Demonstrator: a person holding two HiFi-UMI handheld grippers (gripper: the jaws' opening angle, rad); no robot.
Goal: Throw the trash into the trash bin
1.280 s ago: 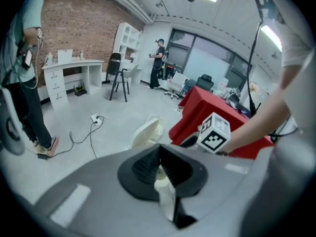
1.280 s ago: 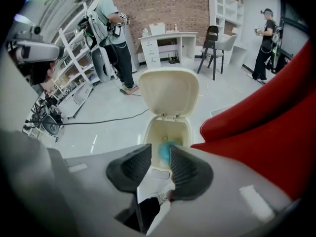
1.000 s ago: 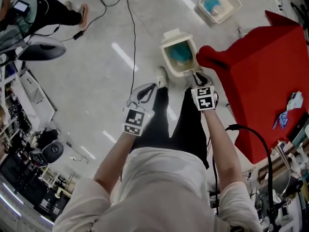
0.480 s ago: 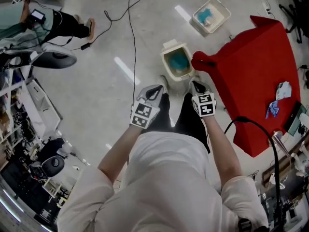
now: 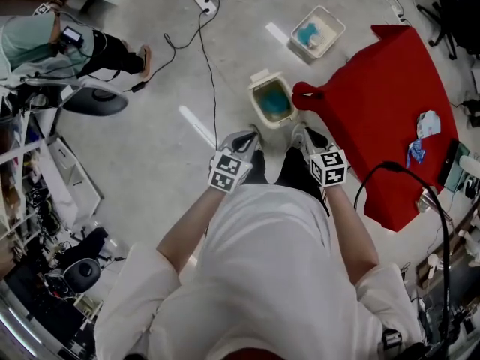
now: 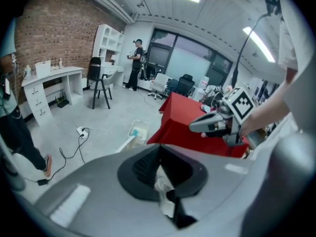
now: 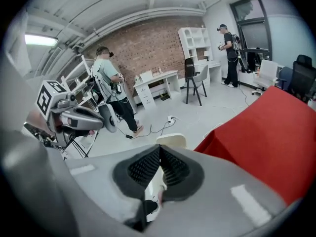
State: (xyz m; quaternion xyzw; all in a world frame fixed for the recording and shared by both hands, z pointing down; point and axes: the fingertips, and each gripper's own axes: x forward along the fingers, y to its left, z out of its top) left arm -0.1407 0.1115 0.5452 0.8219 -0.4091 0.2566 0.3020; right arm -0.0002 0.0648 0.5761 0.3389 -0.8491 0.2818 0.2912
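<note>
Trash bin (image 5: pixel 259 78), cream plastic with a teal lining, is noted on the grey floor (image 5: pixel 150 148), just beside the corner of the red-draped table (image 5: pixel 367 111) and in front of the person's feet.

Compared with a second ago, both tools are seen higher and drawn back toward the chest. The right gripper (image 5: pixel 301 133), then held at the bin's rim, is now well clear of it. The left gripper (image 5: pixel 244 136) is raised likewise.

Right jaws are recorded pressed together with nothing between the pads; only a shoe and floor are seen past them. Left jaws are also met at the tips, with nothing held.

Judgement: a drop into the bin is taken as completed, and both hands are freed.

Task is not regarded as finished. A crumpled white paper scrap (image 5: pixel 428 124) and a blue crumpled scrap (image 5: pixel 414 154) are observed lying on the red cloth at the right of the head view, well apart from the bin. A return to the table for these is expected to be required next.
</note>
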